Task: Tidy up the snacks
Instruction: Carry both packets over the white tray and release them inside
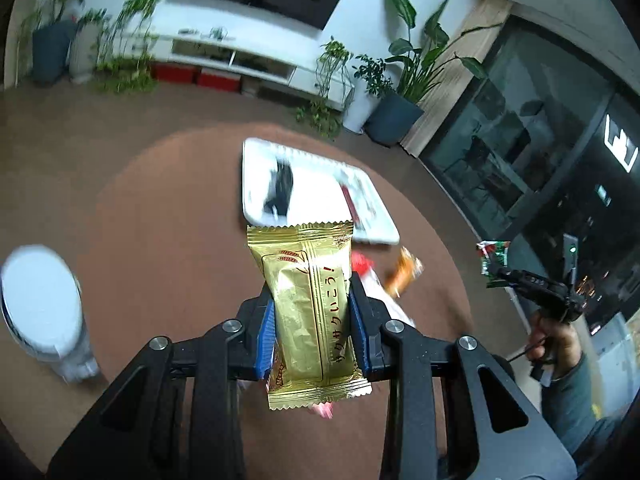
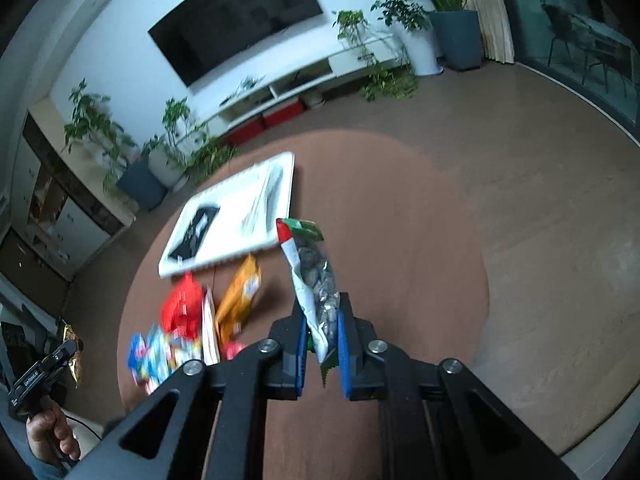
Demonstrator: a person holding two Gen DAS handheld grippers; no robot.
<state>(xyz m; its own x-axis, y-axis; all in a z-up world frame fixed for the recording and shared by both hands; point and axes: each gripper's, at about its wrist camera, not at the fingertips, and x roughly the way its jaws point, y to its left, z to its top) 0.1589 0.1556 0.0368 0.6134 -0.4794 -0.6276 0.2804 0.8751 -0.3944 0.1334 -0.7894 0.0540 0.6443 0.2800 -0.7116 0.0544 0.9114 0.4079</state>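
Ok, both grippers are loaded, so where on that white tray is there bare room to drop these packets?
The white tray has a bare band down its middle, between the black packet at one end and the pale wrappers at the other. The table right of the tray is bare too. The loose snack pile near the tray's front edge is crowded.

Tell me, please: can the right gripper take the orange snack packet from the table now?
Probably not yet. The right gripper is already shut on a green-and-white packet, so it has no free grip. Nothing covers the orange packet itself.
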